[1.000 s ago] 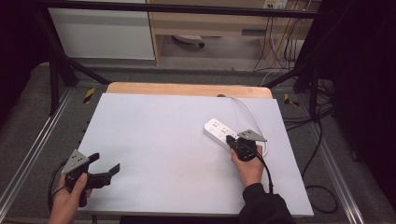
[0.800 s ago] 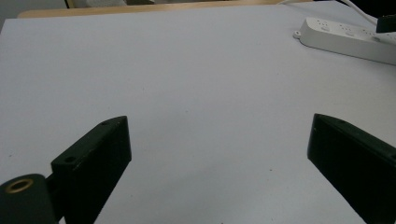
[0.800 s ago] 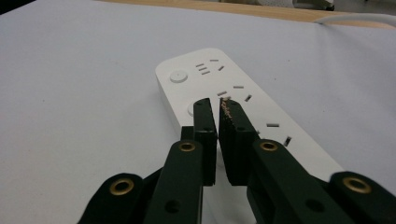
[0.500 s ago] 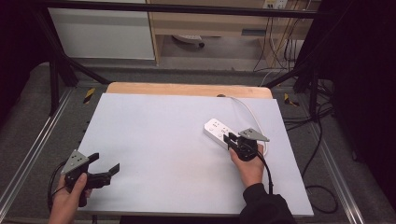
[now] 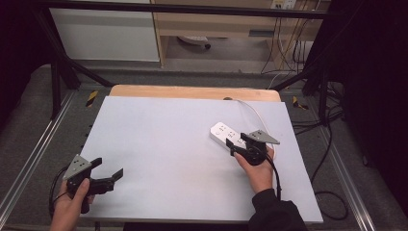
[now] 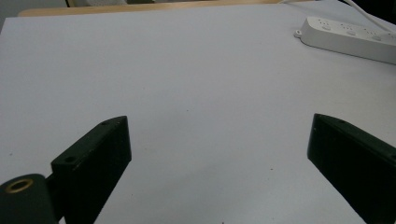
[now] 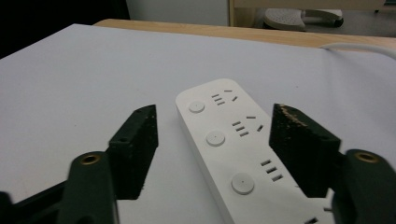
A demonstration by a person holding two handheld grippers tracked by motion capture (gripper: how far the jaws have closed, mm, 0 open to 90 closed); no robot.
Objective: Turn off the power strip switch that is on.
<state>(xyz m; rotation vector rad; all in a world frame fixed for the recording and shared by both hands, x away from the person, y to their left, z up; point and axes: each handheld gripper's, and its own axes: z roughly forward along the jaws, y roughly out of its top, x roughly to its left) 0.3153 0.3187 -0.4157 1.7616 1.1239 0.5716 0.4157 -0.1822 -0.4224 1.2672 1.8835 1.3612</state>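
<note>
1. I had the right gripper (image 7: 215,140) spread wide astride the power strip (image 7: 233,154), which lay on the table's (image 5: 159,144) right side; no grip made yet.
2. Left gripper (image 6: 219,154) sat released at near left, empty.
3. Left to do: clench, then move the strip.

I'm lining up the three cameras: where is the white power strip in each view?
High view: power strip right of centre, under the right gripper.
Left gripper view: top right corner, far off.
Right gripper view: centre, between the open fingers.
Shared landmark: the table's wooden far edge.
</note>
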